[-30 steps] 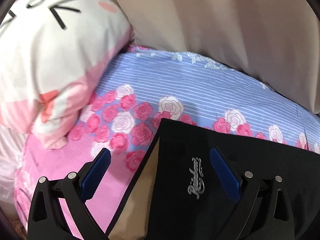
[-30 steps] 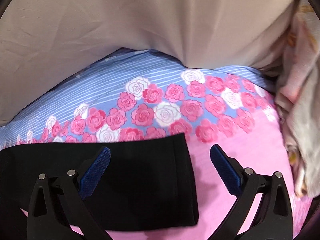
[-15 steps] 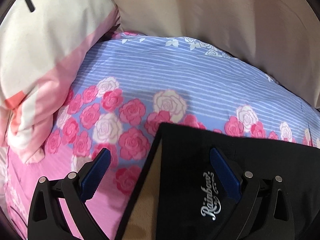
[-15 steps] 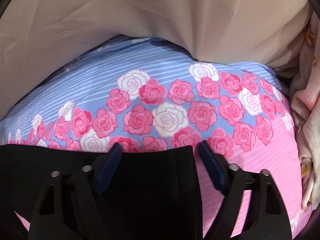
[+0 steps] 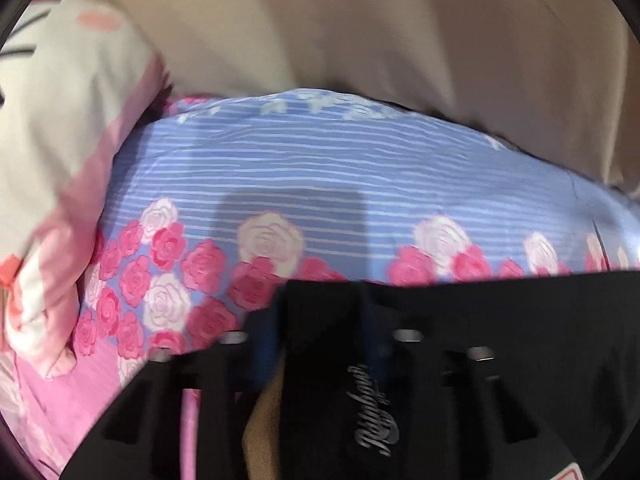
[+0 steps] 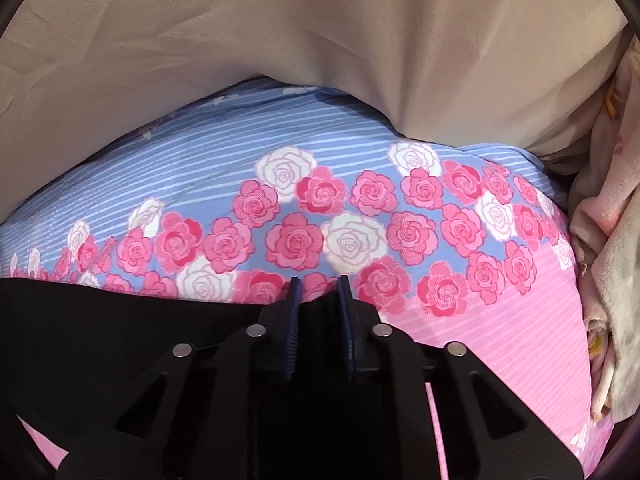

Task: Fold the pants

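Black pants (image 5: 520, 320) with a silver script logo and a tan lining lie on the floral bedsheet (image 5: 320, 184). My left gripper (image 5: 324, 340) is shut on the pants' top left corner at the waistband; its view is blurred. The pants also show in the right wrist view (image 6: 100, 320). My right gripper (image 6: 319, 312) is shut on a bunched fold at the pants' top right corner.
A white and pink cartoon pillow (image 5: 60, 160) lies at the left. A beige cover (image 6: 280, 40) rises behind the sheet. Crumpled pale bedding (image 6: 608, 240) is piled at the right edge.
Both grippers moved forward over the pants' far edge and closed on it. They were open a second ago.
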The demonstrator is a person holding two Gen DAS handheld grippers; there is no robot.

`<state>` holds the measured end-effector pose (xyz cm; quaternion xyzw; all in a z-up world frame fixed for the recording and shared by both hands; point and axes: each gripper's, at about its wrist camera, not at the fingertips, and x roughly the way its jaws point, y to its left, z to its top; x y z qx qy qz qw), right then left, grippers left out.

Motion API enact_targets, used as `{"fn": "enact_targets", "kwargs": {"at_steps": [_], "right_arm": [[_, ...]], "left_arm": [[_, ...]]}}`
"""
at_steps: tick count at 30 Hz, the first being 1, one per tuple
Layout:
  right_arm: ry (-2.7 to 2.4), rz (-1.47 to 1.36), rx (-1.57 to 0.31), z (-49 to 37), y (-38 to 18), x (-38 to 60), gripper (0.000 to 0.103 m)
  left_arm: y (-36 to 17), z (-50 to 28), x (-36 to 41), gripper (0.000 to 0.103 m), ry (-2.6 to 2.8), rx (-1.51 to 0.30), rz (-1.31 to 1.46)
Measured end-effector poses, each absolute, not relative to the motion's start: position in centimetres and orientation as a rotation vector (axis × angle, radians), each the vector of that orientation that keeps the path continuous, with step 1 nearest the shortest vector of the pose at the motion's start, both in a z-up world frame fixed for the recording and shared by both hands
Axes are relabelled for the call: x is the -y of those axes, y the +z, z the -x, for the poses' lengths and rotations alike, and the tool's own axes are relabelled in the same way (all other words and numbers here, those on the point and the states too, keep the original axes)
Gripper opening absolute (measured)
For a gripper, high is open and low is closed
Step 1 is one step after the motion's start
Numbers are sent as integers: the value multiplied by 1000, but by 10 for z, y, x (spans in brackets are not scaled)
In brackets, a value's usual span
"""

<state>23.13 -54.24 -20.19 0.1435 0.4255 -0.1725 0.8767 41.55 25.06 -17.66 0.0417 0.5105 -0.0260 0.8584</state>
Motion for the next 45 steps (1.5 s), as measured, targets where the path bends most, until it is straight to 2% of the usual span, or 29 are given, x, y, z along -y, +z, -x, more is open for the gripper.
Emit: {"fn": "enact_targets", "kwargs": {"at_steps": [4,10,15,21,30,36,38,39,41,45], "right_arm": [[-345,-328,-835,-213,-184,536,16],[-288,-339,-728,-167,-131,532,15],[-216,-292,-646,-112,-79,521,15],[-161,-268,-608,-61,-53,512,15],[-167,-284,-640,-16,-52,498,15],[-176,-274,-612,-30,-29,492,15],[-153,-273,-511,-17,0,488,13],[-148,-271,-480,-9,9,487,8],[-145,-243,-467,16,18,485,8],[-215,-277,-647,45,-44,495,8]], "left_arm": [[-162,-400,-240,24,-37,-1020,-129],[-110,-354,-259,24,-53,-929,19],[-59,-284,-258,24,-87,-877,43],[-27,-196,-247,25,-132,-890,-54],[-42,-86,-271,25,-97,-971,-50],[-80,-86,-288,26,-41,-1049,-23],[-79,-90,-289,26,-45,-1033,-33],[-76,-90,-290,26,-50,-1017,-37],[-71,-86,-291,26,-58,-999,-63],[-100,-77,-288,30,-62,-1062,-200]]}}
